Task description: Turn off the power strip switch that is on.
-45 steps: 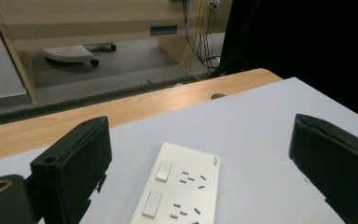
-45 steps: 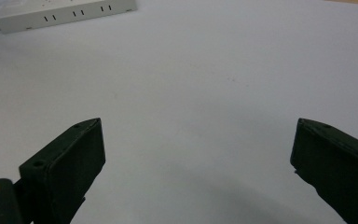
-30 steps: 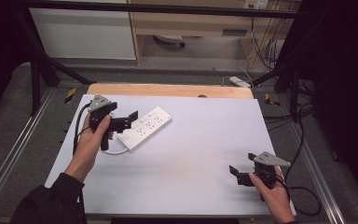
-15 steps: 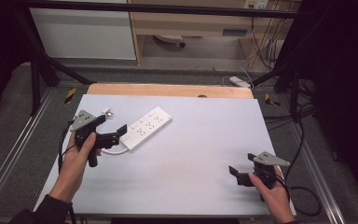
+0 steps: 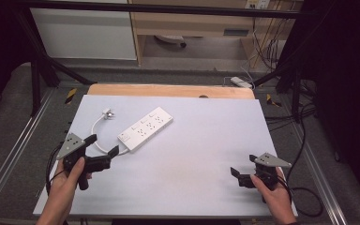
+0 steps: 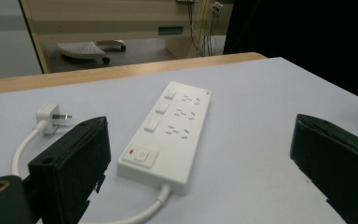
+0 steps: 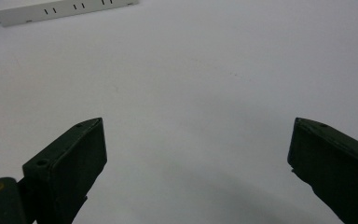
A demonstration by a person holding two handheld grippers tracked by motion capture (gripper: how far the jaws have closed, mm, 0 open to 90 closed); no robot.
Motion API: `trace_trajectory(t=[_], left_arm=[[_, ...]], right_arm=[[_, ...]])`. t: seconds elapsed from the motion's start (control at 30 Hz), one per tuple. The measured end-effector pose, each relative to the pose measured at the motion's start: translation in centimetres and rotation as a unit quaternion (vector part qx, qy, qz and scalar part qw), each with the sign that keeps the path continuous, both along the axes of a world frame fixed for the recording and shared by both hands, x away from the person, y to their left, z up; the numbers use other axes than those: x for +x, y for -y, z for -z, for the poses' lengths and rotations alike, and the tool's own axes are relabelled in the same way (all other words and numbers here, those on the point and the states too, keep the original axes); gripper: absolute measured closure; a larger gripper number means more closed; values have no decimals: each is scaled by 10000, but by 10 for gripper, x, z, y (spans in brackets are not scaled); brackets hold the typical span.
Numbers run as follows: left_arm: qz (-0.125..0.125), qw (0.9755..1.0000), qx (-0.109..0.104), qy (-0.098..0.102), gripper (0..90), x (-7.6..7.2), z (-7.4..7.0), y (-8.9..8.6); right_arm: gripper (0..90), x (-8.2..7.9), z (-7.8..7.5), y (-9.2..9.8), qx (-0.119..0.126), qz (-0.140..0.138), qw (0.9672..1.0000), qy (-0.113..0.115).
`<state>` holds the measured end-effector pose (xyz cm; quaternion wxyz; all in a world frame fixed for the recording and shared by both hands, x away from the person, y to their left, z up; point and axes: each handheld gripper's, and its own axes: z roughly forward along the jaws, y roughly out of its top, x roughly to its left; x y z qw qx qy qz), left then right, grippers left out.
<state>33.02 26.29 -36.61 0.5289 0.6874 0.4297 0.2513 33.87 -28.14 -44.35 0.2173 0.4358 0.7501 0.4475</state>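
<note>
A white power strip (image 5: pixel 146 130) lies at an angle on the white table top (image 5: pixel 206 140), left of centre. Its white cable loops left to a plug (image 5: pixel 107 113) lying on the table. In the left gripper view the power strip (image 6: pixel 170 130) lies just ahead, with its plug (image 6: pixel 50 115) to the left. My left gripper (image 5: pixel 102 145) is open near the table's front left, just short of the strip's near end, holding nothing. My right gripper (image 5: pixel 243 168) is open at the front right, low over bare table, with the power strip (image 7: pixel 60 10) far ahead.
A wooden strip (image 5: pixel 168 90) borders the table's far edge. Beyond it stand a cabinet (image 5: pixel 201 23) and hanging cables (image 5: pixel 267 37). A white adapter (image 5: pixel 240 82) lies on the floor at the back right. Metal rails (image 5: pixel 14 154) run along both table sides.
My left gripper has pulled back from the power strip toward the front left of the table and stands open. The strip and plug lie free. The right gripper has stayed put.
</note>
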Motion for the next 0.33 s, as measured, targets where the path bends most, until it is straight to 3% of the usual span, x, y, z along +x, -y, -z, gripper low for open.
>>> trace_trajectory(t=[0.13, 0.27, 0.3, 0.33], left_arm=[[-27, 10000, -4, -93, 56, -15, 19, -1], [-55, 9993, 35, -370, 58, -27, 48, -1], [-53, 9987, 209, -452, 60, -30, 56, 0], [-50, 9969, 542, -569, 59, -32, 61, 1]], right_arm=[[47, 0, 0, 1, 27, 12, 10000, -3], [42, 3, 2, 0, -25, 31, 10000, -17], [39, 4, 2, -1, -60, 59, 10000, -38], [35, 6, 4, -1, -120, 103, 9998, -74]])
